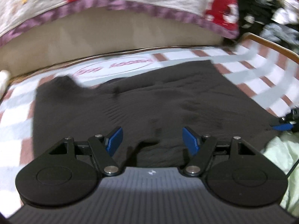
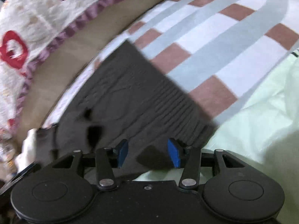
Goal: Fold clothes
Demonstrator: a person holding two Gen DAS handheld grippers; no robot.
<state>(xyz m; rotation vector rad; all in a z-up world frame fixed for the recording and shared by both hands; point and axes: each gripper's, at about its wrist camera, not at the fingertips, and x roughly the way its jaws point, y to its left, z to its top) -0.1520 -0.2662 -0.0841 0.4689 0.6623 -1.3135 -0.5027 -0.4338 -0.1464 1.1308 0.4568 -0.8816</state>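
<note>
A dark grey knitted garment (image 1: 142, 108) lies flat on a checked mat (image 1: 261, 71). In the right wrist view the garment (image 2: 130, 97) shows a ribbed hem toward the right. My left gripper (image 1: 152, 140) is open and empty, just above the garment's near edge. My right gripper (image 2: 148, 153) is open and empty over the garment's near corner. The right gripper's blue tip also shows in the left wrist view (image 1: 284, 126), at the garment's right edge.
A pale green cloth (image 2: 252, 115) lies at the right of the garment. A white quilt with red prints and a purple border (image 1: 130, 1) hangs over a beige ledge (image 1: 115, 35) behind the mat. A dark patterned pile (image 1: 271, 9) sits at the far right.
</note>
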